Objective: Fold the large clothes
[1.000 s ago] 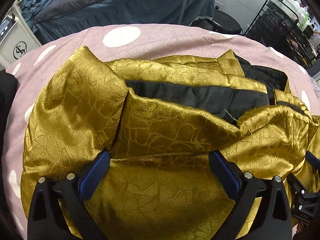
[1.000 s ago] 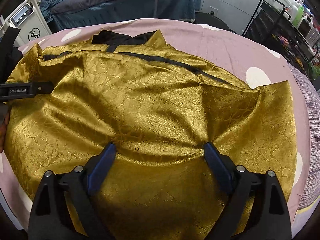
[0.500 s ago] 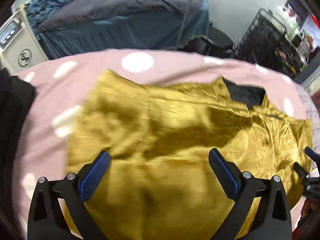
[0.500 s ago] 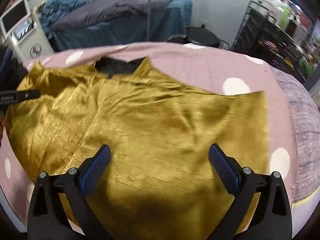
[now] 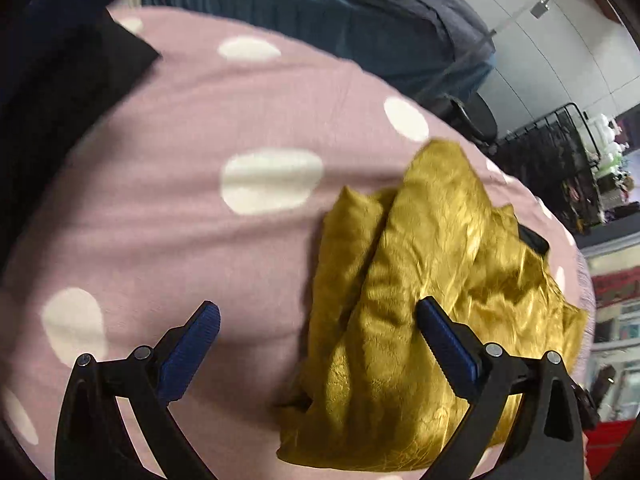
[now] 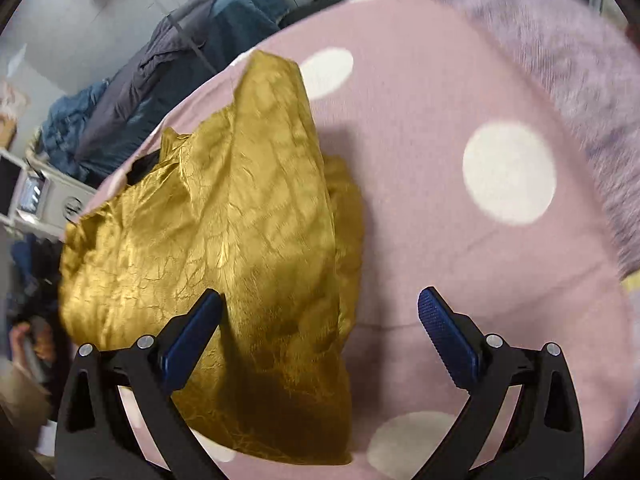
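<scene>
Fabric filled the right half of your left wrist view: the gold garment (image 5: 432, 300) lay bunched on the pink polka-dot cover (image 5: 180, 248), with a sliver of black lining showing at its far edge. Your left gripper (image 5: 318, 316) had its jaws spread wide and held nothing. Its blue right pad (image 5: 444, 344) sat in front of the gold cloth; whether it touched the cloth, you could not have told from that angle. Its left pad (image 5: 188, 352) hung over bare pink cover. A dark cloth (image 5: 60, 92) lay at the cover's far left edge, and a bed with dark blue bedding (image 5: 360, 20) stood beyond it.

In your right wrist view the garment (image 6: 224, 220) lay to the left, folded into a rumpled heap on the same cover (image 6: 440, 220). Your right gripper (image 6: 320, 312) was likewise wide open and gripped nothing. Its left pad (image 6: 192, 344) overlapped the gold cloth in the frame, and its right pad (image 6: 448, 340) stood over plain pink. A fuzzy lilac blanket (image 6: 560, 60) lay past the cover's far right edge.
</scene>
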The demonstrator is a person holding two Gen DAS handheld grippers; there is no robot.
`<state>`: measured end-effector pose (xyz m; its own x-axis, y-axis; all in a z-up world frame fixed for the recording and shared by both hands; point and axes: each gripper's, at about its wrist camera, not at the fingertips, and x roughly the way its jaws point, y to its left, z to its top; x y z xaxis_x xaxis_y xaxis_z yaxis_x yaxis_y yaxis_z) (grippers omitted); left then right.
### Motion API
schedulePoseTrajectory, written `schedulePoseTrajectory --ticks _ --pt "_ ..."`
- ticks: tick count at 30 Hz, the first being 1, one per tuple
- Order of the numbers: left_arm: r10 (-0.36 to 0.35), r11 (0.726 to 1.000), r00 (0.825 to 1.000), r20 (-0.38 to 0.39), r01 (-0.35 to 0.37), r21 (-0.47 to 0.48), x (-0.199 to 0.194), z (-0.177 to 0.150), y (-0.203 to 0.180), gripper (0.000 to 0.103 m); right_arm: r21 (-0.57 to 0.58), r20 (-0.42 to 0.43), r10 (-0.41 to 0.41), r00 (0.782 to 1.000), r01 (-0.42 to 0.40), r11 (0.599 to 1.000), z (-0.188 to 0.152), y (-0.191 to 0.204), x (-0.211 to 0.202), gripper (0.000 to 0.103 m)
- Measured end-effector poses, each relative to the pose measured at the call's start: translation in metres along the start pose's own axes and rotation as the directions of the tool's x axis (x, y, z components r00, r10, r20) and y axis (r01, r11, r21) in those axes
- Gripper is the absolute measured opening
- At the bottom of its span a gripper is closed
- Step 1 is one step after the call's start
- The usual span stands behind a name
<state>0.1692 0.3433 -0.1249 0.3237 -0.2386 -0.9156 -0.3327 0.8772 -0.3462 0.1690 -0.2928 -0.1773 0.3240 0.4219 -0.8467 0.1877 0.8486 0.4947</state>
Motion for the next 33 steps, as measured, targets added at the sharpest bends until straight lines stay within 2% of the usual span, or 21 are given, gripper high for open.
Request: schedulePoseTrajectory --ticks 4,10,14,18,20,22,25,29,32,33 --pt "-0.073 0.997 0.994 -0.086 0.073 -0.003 0.021 0.000 0.002 0.096 0.075 -0.031 0.085 0.996 -0.083 0.994 -0.003 -0.008 0.014 0.097" --pt "-0.141 0.989 0.970 -0.197 0.149 0.026 0.058 0.004 -0.009 0.096 0.038 -0.045 0.105 0.993 -0.103 0.994 -0.004 -0.006 0.017 0.097" --pt "-0.126 0.986 0.970 -0.208 0.145 0.078 0.069 0.007 -0.018 0.097 0.015 -0.069 0.118 0.991 -0.117 0.993 0.002 -0.001 0.022 0.097" --pt "-0.177 0.979 0.957 -0.229 0.194 0.054 0.071 0.017 -0.021 0.096 0.009 -0.075 0.146 0.986 -0.146 0.989 0.009 0.004 0.027 0.097" --pt "-0.214 0.972 0.947 -0.241 0.231 0.045 0.072 0.017 -0.025 0.096 0.017 -0.097 0.197 0.975 -0.197 0.980 0.011 0.010 0.033 0.089" --pt "-0.220 0.968 0.941 -0.258 0.243 0.062 0.076 0.014 -0.032 0.096 0.004 -0.114 0.171 0.979 -0.171 0.985 0.011 0.022 0.044 0.089" --pt "-0.137 0.975 0.958 -0.253 0.176 0.135 0.082 0.006 -0.049 0.096 -0.016 -0.100 0.100 0.990 -0.102 0.995 0.012 0.036 0.051 0.089" --pt "-0.103 0.980 0.965 -0.243 0.140 0.139 0.082 0.003 -0.054 0.094 -0.044 -0.097 -0.011 0.995 0.006 0.999 0.009 0.054 0.056 0.086" --pt "-0.072 0.984 0.970 -0.231 0.107 0.143 0.080 0.000 -0.061 0.088 -0.043 -0.087 -0.057 0.995 0.053 0.998 0.008 0.064 0.060 0.082" --pt "-0.071 0.984 0.971 -0.228 0.105 0.144 0.080 -0.002 -0.065 0.082 -0.039 -0.083 -0.062 0.995 0.059 0.998 0.007 0.065 0.059 0.078"
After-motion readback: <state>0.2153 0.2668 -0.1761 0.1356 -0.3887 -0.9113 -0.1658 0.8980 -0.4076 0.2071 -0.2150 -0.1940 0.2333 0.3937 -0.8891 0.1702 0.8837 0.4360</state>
